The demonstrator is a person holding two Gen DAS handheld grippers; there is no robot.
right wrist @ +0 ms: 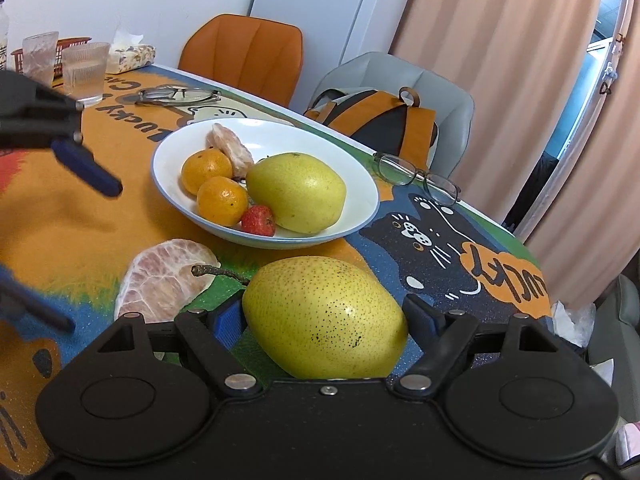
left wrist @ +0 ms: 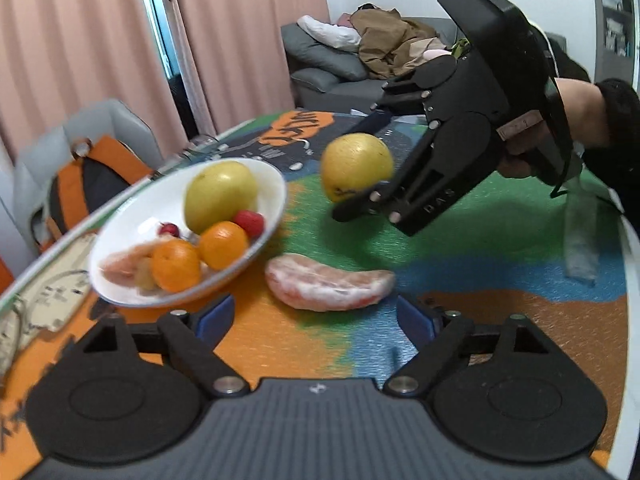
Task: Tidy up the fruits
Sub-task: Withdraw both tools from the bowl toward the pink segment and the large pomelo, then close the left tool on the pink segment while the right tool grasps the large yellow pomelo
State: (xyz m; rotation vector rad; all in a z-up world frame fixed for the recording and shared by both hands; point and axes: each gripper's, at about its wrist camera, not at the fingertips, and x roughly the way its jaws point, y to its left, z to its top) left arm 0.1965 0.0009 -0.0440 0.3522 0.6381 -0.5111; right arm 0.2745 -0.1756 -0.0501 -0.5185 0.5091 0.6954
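The right gripper [right wrist: 324,312] grips a yellow pear [right wrist: 324,316] between its fingers, lifted off the tablecloth [left wrist: 480,240]. Ahead of them sits the white bowl [right wrist: 360,184], holding another pear [right wrist: 298,192], two oranges [right wrist: 222,200] and a strawberry [right wrist: 259,220]. The left gripper [left wrist: 316,316] is spread wide, a pomelo segment [left wrist: 330,284] lying just ahead between its fingertips. Two pairs of glasses [right wrist: 418,176] lie beyond the bowl.

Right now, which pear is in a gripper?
The pear with the stem, off the bowl, between the right gripper fingers. The other pear lies in the bowl beside the oranges.
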